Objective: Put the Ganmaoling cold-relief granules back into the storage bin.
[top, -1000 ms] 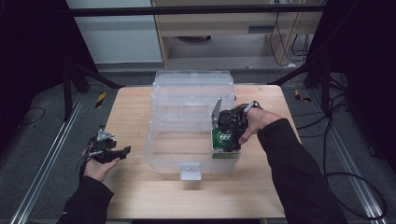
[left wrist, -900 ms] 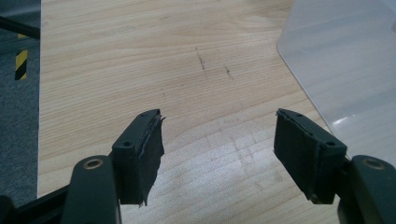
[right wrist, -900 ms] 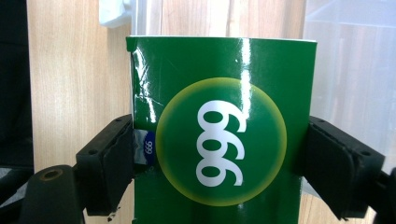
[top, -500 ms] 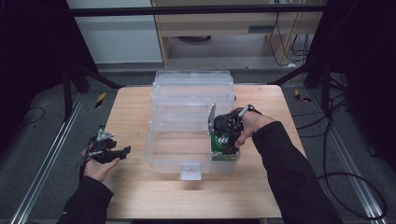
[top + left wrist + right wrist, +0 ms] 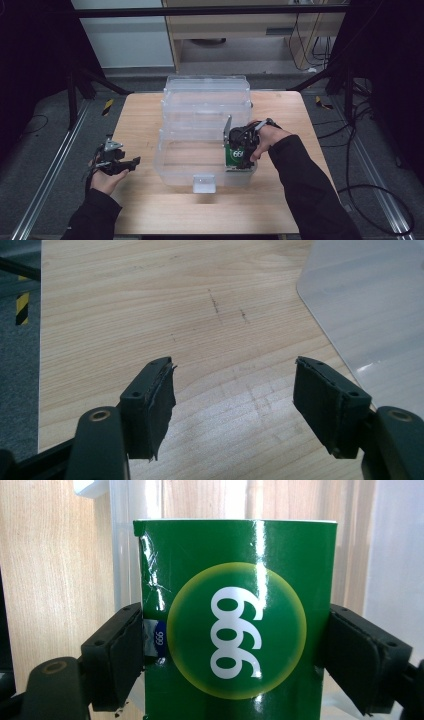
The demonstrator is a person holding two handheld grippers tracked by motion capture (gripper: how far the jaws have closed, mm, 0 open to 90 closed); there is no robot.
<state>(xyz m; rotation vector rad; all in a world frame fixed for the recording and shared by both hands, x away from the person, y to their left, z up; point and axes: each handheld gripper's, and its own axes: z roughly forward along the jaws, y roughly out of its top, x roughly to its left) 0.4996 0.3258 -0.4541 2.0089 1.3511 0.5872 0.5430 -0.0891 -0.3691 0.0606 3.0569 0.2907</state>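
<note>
Gripping green box (image 5: 235,620) between wide-set jaws: right tool (image 5: 235,665); left tool (image 5: 232,410) released, nothing between.

This looks like a lab or recording workroom: a pale wooden tabletop (image 5: 150,120) stands inside a black metal frame (image 5: 75,85) on grey carpet (image 5: 45,150), with floor rails (image 5: 47,170), loose black cables (image 5: 360,150) and yellow-black hazard tape (image 5: 107,106).
</note>
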